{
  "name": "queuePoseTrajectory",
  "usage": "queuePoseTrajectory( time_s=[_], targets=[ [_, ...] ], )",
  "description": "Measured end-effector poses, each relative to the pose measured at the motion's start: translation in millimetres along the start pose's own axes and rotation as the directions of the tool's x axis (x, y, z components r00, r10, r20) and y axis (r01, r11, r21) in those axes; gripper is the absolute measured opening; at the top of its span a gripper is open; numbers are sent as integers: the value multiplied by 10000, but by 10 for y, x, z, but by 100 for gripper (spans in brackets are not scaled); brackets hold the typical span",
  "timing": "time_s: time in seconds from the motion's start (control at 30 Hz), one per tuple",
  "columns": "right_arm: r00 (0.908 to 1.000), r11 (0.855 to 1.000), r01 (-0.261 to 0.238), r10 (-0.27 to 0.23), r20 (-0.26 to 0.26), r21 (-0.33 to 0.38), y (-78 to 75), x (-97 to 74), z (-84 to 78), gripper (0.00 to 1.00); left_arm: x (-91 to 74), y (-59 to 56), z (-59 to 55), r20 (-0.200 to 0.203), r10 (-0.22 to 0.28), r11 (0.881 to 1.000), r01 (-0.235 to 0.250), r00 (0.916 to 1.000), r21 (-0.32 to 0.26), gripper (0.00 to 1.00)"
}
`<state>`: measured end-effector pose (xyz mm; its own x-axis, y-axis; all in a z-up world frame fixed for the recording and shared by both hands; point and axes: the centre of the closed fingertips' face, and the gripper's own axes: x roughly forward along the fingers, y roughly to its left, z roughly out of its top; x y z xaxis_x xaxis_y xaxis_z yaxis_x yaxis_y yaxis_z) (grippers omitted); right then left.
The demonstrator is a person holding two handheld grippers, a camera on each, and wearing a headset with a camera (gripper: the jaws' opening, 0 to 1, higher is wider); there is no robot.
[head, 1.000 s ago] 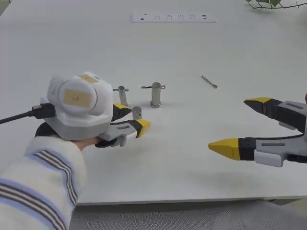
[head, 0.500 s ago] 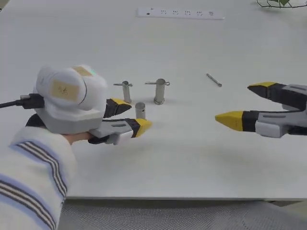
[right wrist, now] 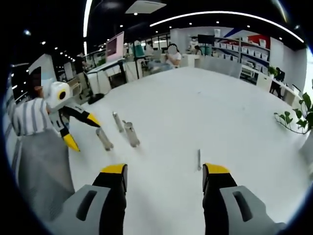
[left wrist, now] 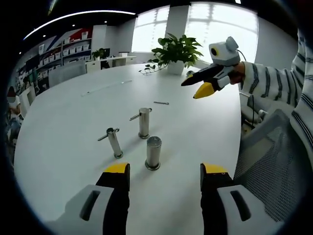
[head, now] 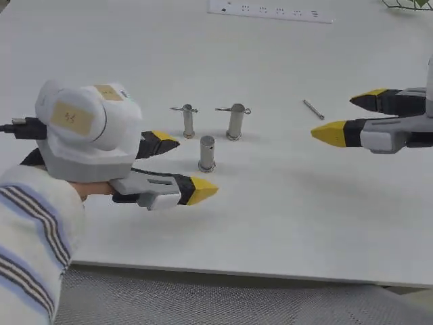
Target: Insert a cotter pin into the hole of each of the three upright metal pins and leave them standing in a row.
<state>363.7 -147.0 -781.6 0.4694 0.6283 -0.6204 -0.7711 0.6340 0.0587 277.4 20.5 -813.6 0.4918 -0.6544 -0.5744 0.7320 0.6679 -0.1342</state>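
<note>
Three upright metal pins stand on the white table (head: 284, 203). The left pin (head: 188, 120) and the middle pin (head: 235, 120) each carry a cotter pin through the top. A bare pin (head: 207, 154) stands in front of them, just beyond my left gripper (head: 188, 164), which is open and empty. In the left gripper view the bare pin (left wrist: 153, 152) stands ahead between the jaws of that gripper (left wrist: 165, 171), untouched. A loose cotter pin (head: 312, 109) lies flat at the right. My right gripper (head: 344, 116) hovers open beside it, and the same loose cotter pin (right wrist: 199, 159) lies just ahead of that gripper (right wrist: 165, 171).
A white power strip (head: 270, 11) lies at the far edge of the table. A potted plant (left wrist: 178, 49) stands at the table's far end in the left gripper view. The table's front edge (head: 237, 274) runs close below my left hand.
My left gripper's jaws have spread wider and drawn back, leaving the bare pin standing free ahead of them. The right gripper has moved away from me, closer to the loose cotter pin.
</note>
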Motion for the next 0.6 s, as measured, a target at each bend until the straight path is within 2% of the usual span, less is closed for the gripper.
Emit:
queuePoseTrajectory(
  time_s=[0.07,0.2,0.37,0.43,0.6],
  targets=[
    [9999,9999,-17,15,-137,-134,-37,33,22,62,-41,-1,4,-44,45,9994,-43,10000,338,63],
    [9983,9983,-124,92,-575,-563,-101,97,25,58,-113,-38,11,-82,-152,9985,156,9999,517,70],
    [9964,9981,-261,215,-816,-563,-153,176,42,57,-180,-51,7,-148,-220,9979,229,9996,612,73],
    [9922,9956,-389,285,-1211,-848,-174,219,2,55,-205,-64,-2,-217,-278,9970,293,9994,718,75],
    [9847,9940,-647,493,-1669,-882,-187,322,-56,53,-240,-64,-3,-170,-297,9962,310,9994,814,76]
  ],
)
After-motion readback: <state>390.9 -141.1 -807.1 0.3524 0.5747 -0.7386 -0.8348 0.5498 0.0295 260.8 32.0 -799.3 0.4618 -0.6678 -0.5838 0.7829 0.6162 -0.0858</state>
